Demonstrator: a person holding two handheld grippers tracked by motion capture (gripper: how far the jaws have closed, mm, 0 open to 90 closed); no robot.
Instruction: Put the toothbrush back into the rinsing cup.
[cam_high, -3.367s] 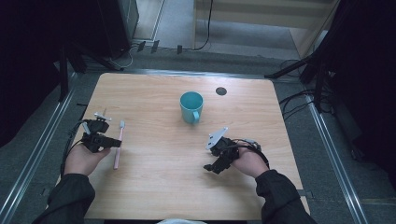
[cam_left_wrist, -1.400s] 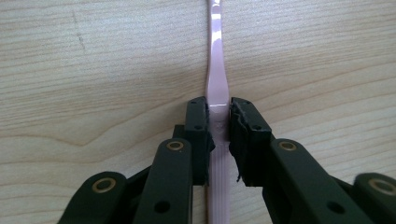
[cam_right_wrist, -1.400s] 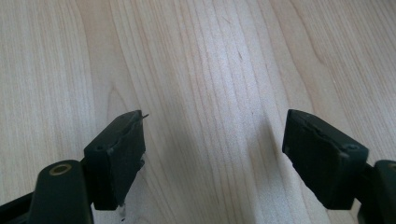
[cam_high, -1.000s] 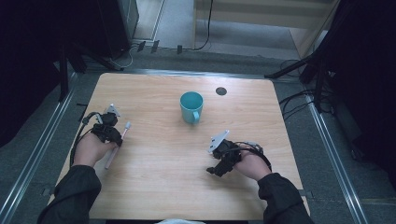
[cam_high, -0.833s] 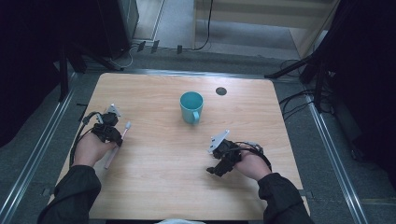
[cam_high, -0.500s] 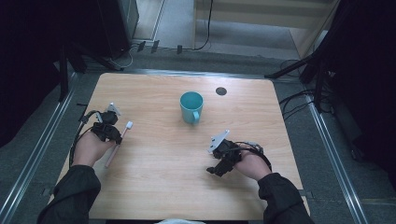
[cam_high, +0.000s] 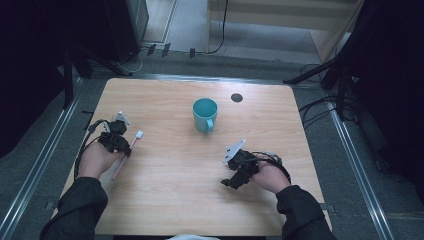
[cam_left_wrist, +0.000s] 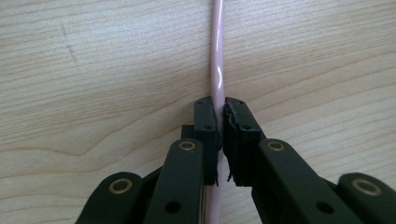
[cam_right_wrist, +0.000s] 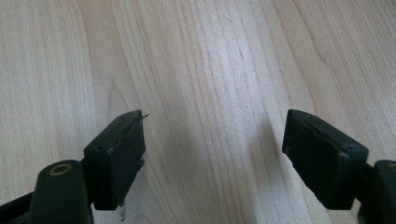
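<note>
In the high view, the left tongs (cam_high: 122, 142) sit near the left edge of the wooden desk (cam_high: 170, 200), closed on a pink toothbrush (cam_high: 128, 153). The brush lies slanted: its white head points up and to the right, toward the middle of the desk, and its handle runs back beside the left hand (cam_high: 97, 159). A teal mug (cam_high: 205, 114) stands upright near the middle of the desk, handle toward the person, well apart from both tongs. A small dark round spot (cam_high: 237, 97) lies just beyond it to the right. The right tongs (cam_high: 231, 181) rest low over the desk on the right side, held by the right hand (cam_high: 267, 175).

In the left gripper view, the left tongs (cam_left_wrist: 219, 116) pinch the thin pink handle of the toothbrush (cam_left_wrist: 216, 56) between their pads, the handle running straight ahead over the wood grain.

In the right gripper view, the right tongs (cam_right_wrist: 212, 140) stand wide apart with bare desk (cam_right_wrist: 210, 56) between them.
</note>
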